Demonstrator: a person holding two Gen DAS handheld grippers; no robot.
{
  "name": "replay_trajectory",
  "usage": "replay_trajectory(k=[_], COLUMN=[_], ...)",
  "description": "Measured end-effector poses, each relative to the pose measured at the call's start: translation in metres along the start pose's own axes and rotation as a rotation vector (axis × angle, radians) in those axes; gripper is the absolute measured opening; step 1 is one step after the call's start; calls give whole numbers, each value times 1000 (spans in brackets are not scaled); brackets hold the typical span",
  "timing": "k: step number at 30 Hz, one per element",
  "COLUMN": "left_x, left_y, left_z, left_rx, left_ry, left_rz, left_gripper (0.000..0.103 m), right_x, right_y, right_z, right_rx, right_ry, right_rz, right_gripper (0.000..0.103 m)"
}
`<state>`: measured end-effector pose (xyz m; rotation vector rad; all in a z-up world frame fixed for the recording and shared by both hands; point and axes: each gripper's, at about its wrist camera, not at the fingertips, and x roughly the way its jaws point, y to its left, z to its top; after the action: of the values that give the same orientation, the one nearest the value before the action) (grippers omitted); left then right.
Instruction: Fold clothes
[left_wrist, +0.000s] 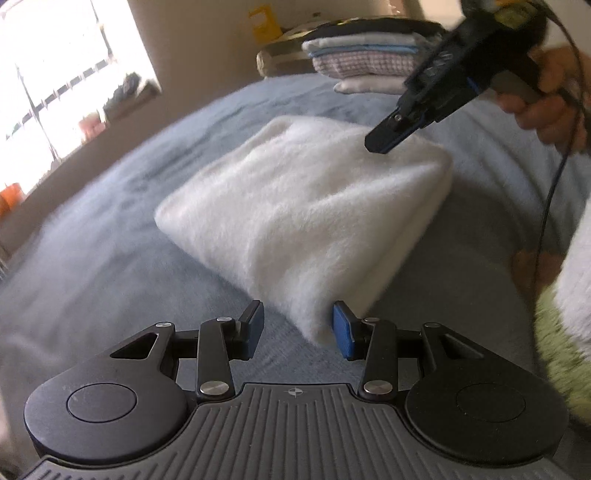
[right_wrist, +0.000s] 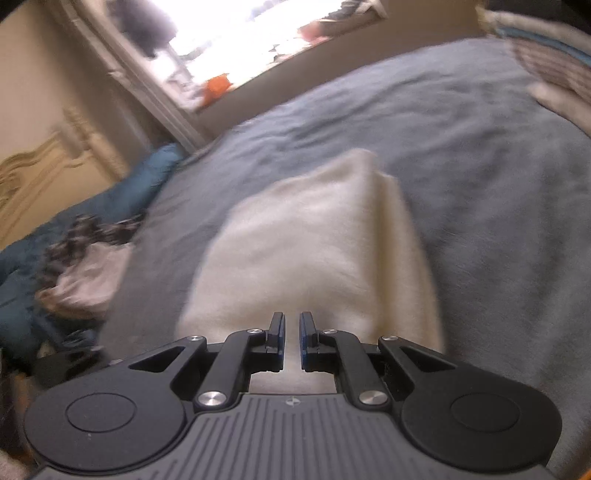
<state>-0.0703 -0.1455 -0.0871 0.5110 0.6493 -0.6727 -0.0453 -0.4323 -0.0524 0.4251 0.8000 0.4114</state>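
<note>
Now: your left gripper (left_wrist: 297, 328), jaws spread, empty, at near corner of folded fluffy white fleece garment (left_wrist: 306, 218) on grey-blue bedspread (left_wrist: 110, 240). Right gripper (left_wrist: 384, 138), jaws nearly pressed together, empty, over far right corner. Left nearer.

A folded blanket (left_wrist: 303, 221) lies on the bed (left_wrist: 110, 258) straight ahead of the left hand-held gripper (left_wrist: 299, 328), its near corner between the fingers. The right hand-held gripper (left_wrist: 384, 140) hangs over the far right corner. Behind that, a stack of folded clothes (left_wrist: 365, 62) sits on the bed.
</note>
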Motion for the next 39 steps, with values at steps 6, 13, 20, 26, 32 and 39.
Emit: replay_trajectory(k=[6,13,20,26,32,39], left_x=[-3,-13,6,23,28,30], left_y=[29,54,46,47,55,66], left_z=[-10,-1,17,9,5,-2], left_rx=[-178,-299,-285,-306,-337,-387], left_ry=[71,22,-6,64,88,115], left_rz=[-96,-172,-241,-255,-293,-323], left_gripper=[41,42,42,42,42,42], right_x=[14,9,29,52,58,66], right_y=[12,21,31,37,39,41], right_z=[-12,-15,-2,-11,-7,-10], right_rx=[-96,-108,-150,-212,-179,-165], right_ry=[93,86,99,186,181,221], right_rz=[27,43,102,43,151,224], right_gripper=[7,8,8,6,6,7])
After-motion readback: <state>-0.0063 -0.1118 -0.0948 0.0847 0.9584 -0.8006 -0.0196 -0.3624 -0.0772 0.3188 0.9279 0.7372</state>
